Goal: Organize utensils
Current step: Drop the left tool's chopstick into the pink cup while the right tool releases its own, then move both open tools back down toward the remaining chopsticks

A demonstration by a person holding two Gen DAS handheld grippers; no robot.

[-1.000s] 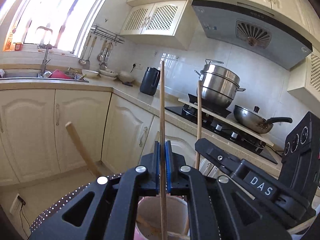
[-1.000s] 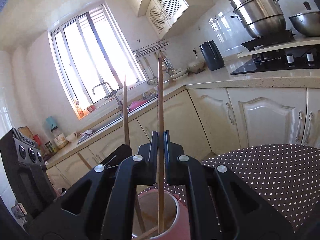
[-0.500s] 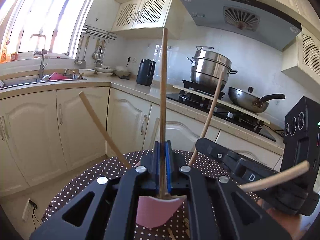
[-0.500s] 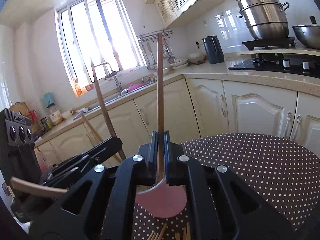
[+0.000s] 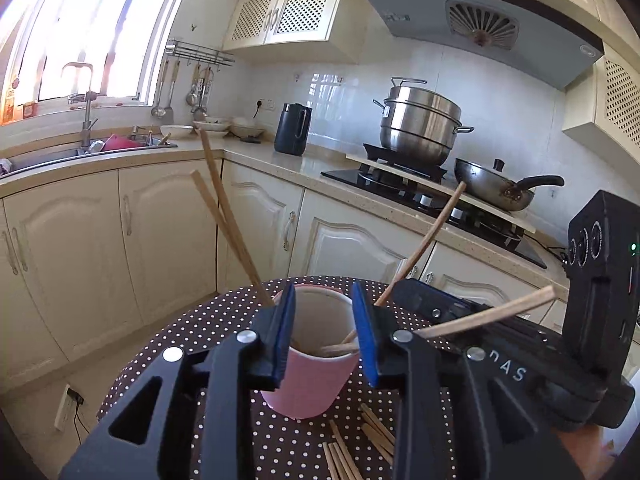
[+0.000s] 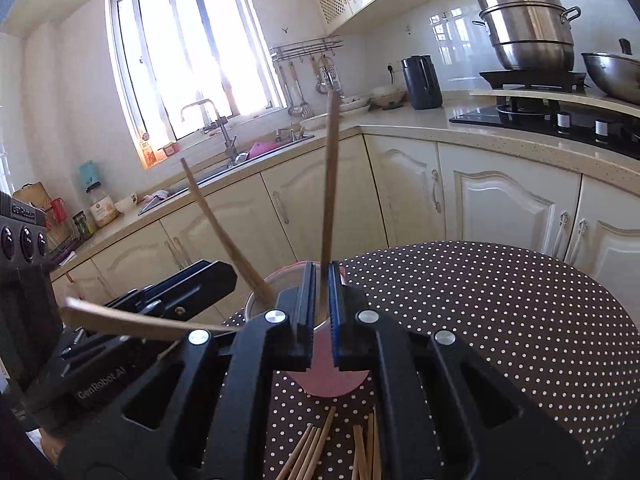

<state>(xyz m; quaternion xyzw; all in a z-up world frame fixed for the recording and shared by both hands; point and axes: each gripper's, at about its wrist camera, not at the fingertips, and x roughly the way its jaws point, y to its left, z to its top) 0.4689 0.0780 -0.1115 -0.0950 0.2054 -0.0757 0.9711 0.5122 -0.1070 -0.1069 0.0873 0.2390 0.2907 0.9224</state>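
A pink cup stands on the polka-dot table. Two chopsticks lean left out of it, and another lies low across its rim. My left gripper is just in front of the cup, its jaws opening with nothing pressed between the blue pads. My right gripper is shut on an upright chopstick over the cup. That held chopstick slants up from the right gripper's fingers in the left wrist view.
Several loose chopsticks lie on the cloth in front of the cup. Behind the round table run cream cabinets, a sink, a dark kettle and a stove with a steamer pot and a wok.
My left jaws have opened and let go of their chopstick, which now leans left in the cup. The right gripper still holds its chopstick. Both grippers drew back from the cup.
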